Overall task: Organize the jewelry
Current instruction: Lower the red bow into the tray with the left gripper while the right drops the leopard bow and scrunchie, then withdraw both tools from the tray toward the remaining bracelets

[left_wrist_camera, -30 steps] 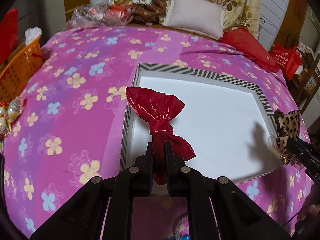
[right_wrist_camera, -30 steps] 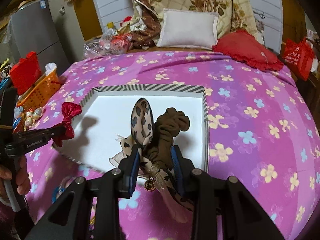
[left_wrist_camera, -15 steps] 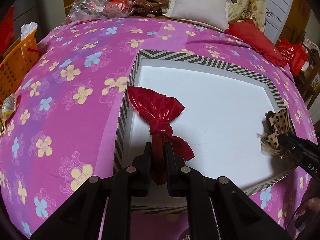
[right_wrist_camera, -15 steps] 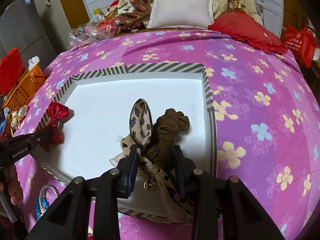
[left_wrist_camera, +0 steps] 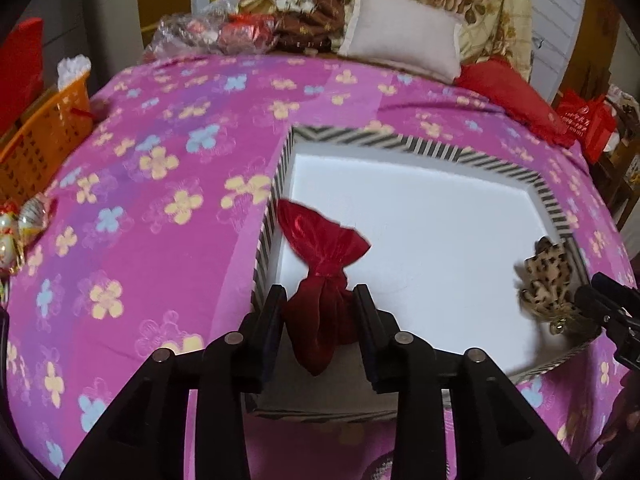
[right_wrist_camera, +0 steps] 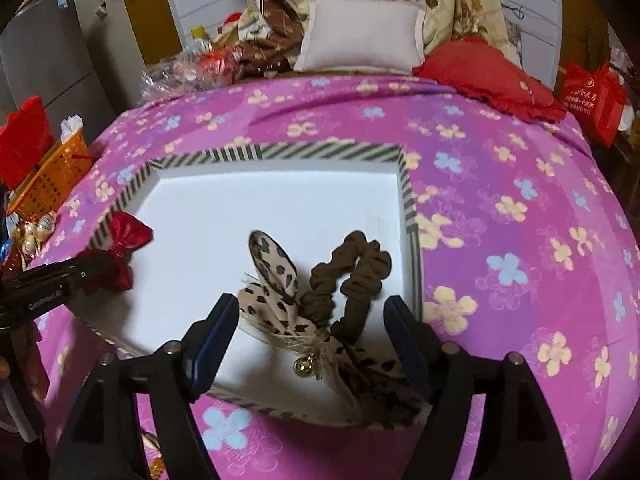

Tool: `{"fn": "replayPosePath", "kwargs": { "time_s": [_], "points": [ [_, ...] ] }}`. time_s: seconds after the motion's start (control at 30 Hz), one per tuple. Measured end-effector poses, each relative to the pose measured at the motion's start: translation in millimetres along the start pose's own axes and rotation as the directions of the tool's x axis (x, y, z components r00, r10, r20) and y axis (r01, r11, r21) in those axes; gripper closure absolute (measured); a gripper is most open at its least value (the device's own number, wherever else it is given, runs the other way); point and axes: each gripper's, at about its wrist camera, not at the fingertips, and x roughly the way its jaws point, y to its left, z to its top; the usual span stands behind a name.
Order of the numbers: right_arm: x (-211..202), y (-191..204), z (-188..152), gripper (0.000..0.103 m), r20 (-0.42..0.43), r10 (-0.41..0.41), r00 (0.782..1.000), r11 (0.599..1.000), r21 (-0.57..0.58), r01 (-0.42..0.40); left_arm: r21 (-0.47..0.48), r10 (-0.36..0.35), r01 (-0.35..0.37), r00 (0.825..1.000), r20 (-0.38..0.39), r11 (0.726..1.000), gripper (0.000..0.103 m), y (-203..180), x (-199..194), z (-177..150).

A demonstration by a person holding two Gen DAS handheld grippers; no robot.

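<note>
Over on the left wrist view, the left gripper [left_wrist_camera: 320, 300] stands with its jaws spread apart, and the red bow [left_wrist_camera: 322, 258] sits loose between them, its lower lobe draped over the near wall of the striped box [left_wrist_camera: 420, 148] while the upper lobe lies on the white floor inside. Nothing pinches it; the fingers [left_wrist_camera: 272, 316] flank the knot without visibly touching (a let-go, by the look of it). Placing it at the box's left edge makes sense for sorting: hair pieces get gathered in one container on the floral bedspread [left_wrist_camera: 140, 200]. At the far right of this view the leopard scrunchie [left_wrist_camera: 544, 280] rests in the box's right corner, just ahead of the other tool. Switching to the right wrist view, the right gripper [right_wrist_camera: 314, 320] is likewise spread wide, the leopard scrunchie [right_wrist_camera: 280, 292] and its brown ruffled loop lying on the box floor between the blue-padded fingers [right_wrist_camera: 216, 332], its tail hanging over the near rim. Both items look delivered; I'd judge retreat comes next.
</note>
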Motion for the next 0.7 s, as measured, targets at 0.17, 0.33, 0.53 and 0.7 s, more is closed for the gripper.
{"fn": "replayPosePath", "kwargs": {
  "time_s": [0.17, 0.33, 0.53, 0.7],
  "points": [
    [-29, 2, -6, 0.017, 0.038, 0.025, 0.999, 1.0, 0.017, -0.026, -0.001, -0.004, 0.004, 0.998, 0.064, 1.0, 0.095, 1, -28, -1],
    [-61, 13, -25, 0.014, 0.068, 0.036, 0.997, 0.999, -0.005, -0.035, 0.011, -0.026, 0.025, 0.995, 0.099, 1.0, 0.095, 0, -54, -11],
    [-89, 25, -55, 0.011, 0.078, 0.051, 0.996, 0.999, -0.019, -0.05, 0.05, -0.034, 0.028, 0.992, 0.124, 0.998, 0.095, -5, -82, -38],
    [-102, 32, -79, 0.011, 0.065, 0.046, 0.997, 0.998, -0.036, -0.043, 0.067, -0.041, 0.033, 0.991, 0.129, 0.997, 0.091, -6, -99, -63]
  ]
}}
